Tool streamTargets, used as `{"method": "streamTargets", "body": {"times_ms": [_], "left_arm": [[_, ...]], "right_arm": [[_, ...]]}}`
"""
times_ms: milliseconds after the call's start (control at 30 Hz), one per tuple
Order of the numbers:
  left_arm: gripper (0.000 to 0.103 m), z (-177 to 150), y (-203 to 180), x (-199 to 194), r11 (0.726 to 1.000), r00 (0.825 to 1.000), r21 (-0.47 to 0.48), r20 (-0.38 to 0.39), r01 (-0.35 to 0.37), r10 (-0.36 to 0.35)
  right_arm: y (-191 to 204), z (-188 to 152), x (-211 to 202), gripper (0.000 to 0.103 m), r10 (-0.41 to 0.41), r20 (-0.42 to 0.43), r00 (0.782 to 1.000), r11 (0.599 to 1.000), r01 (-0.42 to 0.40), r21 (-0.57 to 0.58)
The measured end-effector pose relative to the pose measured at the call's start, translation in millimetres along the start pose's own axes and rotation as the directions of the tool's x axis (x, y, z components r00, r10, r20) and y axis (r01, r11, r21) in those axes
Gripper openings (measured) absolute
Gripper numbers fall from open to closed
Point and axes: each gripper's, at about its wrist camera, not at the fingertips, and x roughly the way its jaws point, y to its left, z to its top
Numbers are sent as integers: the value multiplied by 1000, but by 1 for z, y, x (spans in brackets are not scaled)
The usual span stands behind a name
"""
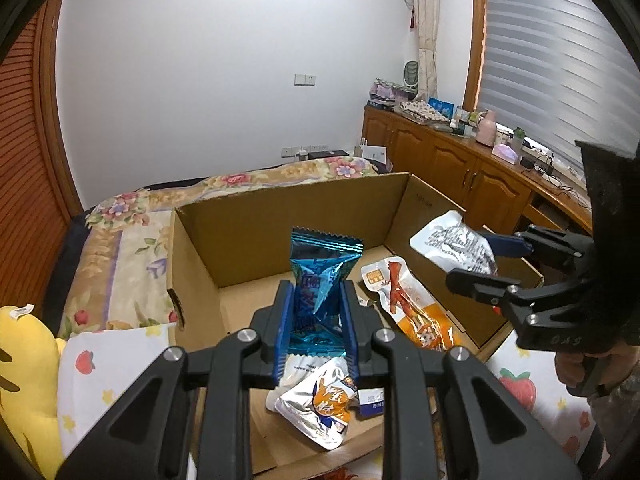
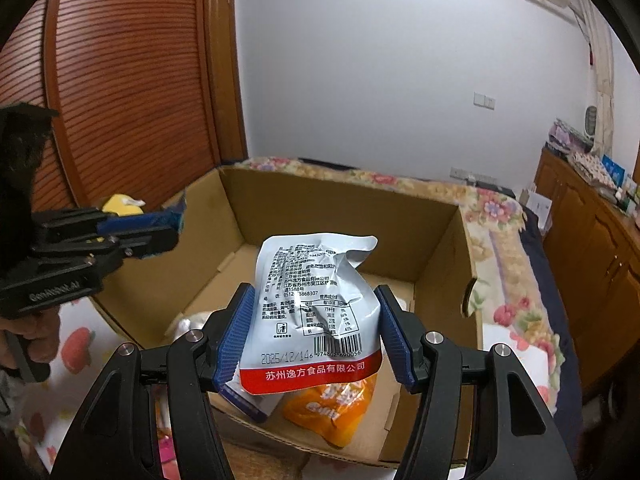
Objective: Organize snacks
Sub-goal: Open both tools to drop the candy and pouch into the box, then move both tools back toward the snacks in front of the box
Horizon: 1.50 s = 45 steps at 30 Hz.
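My left gripper (image 1: 316, 300) is shut on a shiny blue snack packet (image 1: 322, 276) and holds it over the open cardboard box (image 1: 248, 236). My right gripper (image 2: 316, 320) holds a silver pouch (image 2: 316, 304) with a red bottom band above the same box (image 2: 440, 248); the pouch sits between the blue pads, the right pad (image 2: 394, 336) just touching its edge. In the left wrist view the right gripper (image 1: 492, 256) and its pouch (image 1: 456, 242) hang over the box's right wall. An orange chicken-feet packet (image 1: 408, 304) and a silver-orange packet (image 1: 320, 404) lie on the box floor.
The box sits on a bed with a floral quilt (image 1: 132, 232) and a strawberry-print sheet (image 1: 520, 384). A yellow plush toy (image 1: 28, 368) lies at the left. Wooden cabinets (image 1: 452, 164) with clutter line the right wall. A slatted wooden door (image 2: 132, 92) stands at the left.
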Motion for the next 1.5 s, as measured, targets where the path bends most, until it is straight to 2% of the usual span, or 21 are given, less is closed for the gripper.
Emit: {"method": "streamTargets", "body": {"times_ms": [333,400,433,467,667,767,933,1233,1400,1433,1467,1500], "left_arm": [[23,-3,-3,2,1000,1000,12,-28,-3,4],[35,-5,-4,3,1000,999,13,-37,-8,9],[47,-5,-4,3,1000,999,13,-38,-5,5],[51,-6,-4,1,1000,999,11,-36,4,-3],[51,-10,-9,-16,1000,1000,14,-21,10,-10],[52,-13,-13,-29,1000,1000,22,-12,3,-3],[52,-21,-17,-54,999,1000,41,0,-9,9],[58,-46,-27,-102,998,999,60,29,-20,18],[72,-68,-31,-119,998,1000,53,20,-22,21],[80,-74,-31,-122,998,1000,53,21,-22,21],[84,-81,-32,-125,998,1000,55,22,-22,21],[85,-85,-33,-127,998,1000,58,18,-23,22]], "right_arm": [[0,-8,11,63,-15,-46,999,1000,15,19],[0,-11,13,63,-16,-56,998,999,17,29],[-1,-11,13,64,-16,-58,998,999,18,33],[-1,-12,14,64,-18,-62,998,999,21,39],[0,-14,12,67,-28,-65,997,999,30,42],[1,-12,4,79,-19,-47,999,998,22,54],[1,-11,-14,79,-26,-28,999,997,28,75],[26,-27,-80,79,-17,26,1000,997,15,69],[45,-46,-105,79,-7,24,1000,998,6,64],[49,-49,-108,79,-10,21,1000,998,8,61],[53,-55,-110,79,-13,16,1000,998,12,57],[57,-60,-112,79,-13,11,1000,999,12,53]]}}
